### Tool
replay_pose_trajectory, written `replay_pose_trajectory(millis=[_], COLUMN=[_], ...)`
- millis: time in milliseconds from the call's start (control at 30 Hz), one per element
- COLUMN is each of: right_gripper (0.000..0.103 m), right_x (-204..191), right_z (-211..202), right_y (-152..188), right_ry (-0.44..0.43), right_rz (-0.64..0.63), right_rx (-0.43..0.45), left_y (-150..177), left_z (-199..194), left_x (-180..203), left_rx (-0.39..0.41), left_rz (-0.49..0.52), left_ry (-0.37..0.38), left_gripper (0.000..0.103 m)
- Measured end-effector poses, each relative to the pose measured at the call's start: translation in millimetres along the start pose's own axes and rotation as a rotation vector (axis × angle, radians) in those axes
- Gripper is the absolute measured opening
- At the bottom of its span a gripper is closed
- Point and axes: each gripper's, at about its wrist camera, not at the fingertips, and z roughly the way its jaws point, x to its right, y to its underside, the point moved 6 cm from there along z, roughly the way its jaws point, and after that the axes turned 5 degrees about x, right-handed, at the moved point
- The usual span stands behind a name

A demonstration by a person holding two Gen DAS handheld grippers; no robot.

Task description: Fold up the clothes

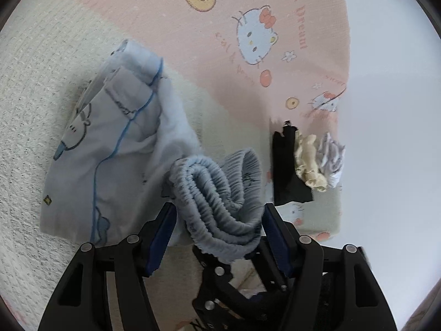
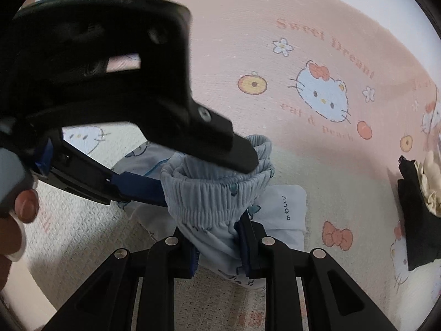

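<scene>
On a pink-and-cream cartoon-cat blanket (image 1: 220, 22): pale blue printed children's trousers (image 1: 110, 149), gathered elastic waistband (image 1: 217, 190) bunched between the half-spread fingers of the left gripper (image 1: 217, 215), touching both pads; right gripper (image 2: 217, 245) clamped on cloth just below that waistband. Near the edge, folded black, cream and white garments (image 1: 303, 162), well apart.

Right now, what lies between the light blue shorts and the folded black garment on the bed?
In the left wrist view, only bare bedsheet separates the light blue shorts from the folded black garment; nothing else lies there.
</scene>
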Motion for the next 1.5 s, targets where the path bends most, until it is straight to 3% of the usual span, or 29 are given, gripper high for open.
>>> replay_pose_trajectory(millis=[100, 167, 200, 467, 733, 933, 1100, 1167, 1200, 1333, 1400, 1500], right_gripper=[0.023, 0.026, 0.029, 0.052, 0.058, 0.059, 0.059, 0.06, 0.06, 0.061, 0.069, 0.07], right_x=[-3, -5, -5, -7, 28, 60, 63, 71, 76, 93, 101, 117], right_z=[4, 5, 4, -19, -42, -42, -41, -40, -40, -39, -39, -43], right_y=[5, 8, 10, 25, 40, 60, 60, 58, 58, 54, 51, 47], right_ry=[0.005, 0.018, 0.027, 0.128, 0.146, 0.168, 0.12, 0.079, 0.058, -0.024, -0.066, -0.12], right_rz=[-0.02, -0.041, -0.053, -0.178, -0.148, -0.013, 0.034, 0.123, 0.17, 0.357, 0.45, 0.583], right_rx=[-0.02, -0.039, -0.047, -0.074, -0.111, -0.185, -0.175, -0.176, -0.176, -0.176, -0.175, -0.132], left_y=[1, -2, -3, -5, -2, -1, -5, -3, -1, 13, 22, 25], left_z=[-2, -3, -3, -4, -3, -22, -37, -42, -44, -38, -31, -25], left_x=[-4, -12, -17, -39, -35, -29, -14, -7, -4, 4, 2, -5], left_rx=[0.046, 0.08, 0.089, 0.086, 0.085, 0.181, 0.172, 0.178, 0.183, 0.154, 0.116, 0.091], left_rz=[0.043, 0.039, 0.034, -0.003, 0.013, 0.009, 0.082, 0.157, 0.198, 0.394, 0.424, 0.331], left_ry=[-0.042, -0.096, -0.123, -0.121, -0.134, -0.15, -0.178, -0.245, -0.28, -0.434, -0.429, -0.349], left_gripper=[0.061, 0.043, 0.04, 0.038, 0.038, 0.038, 0.043, 0.059, 0.062, 0.063, 0.063, 0.063])
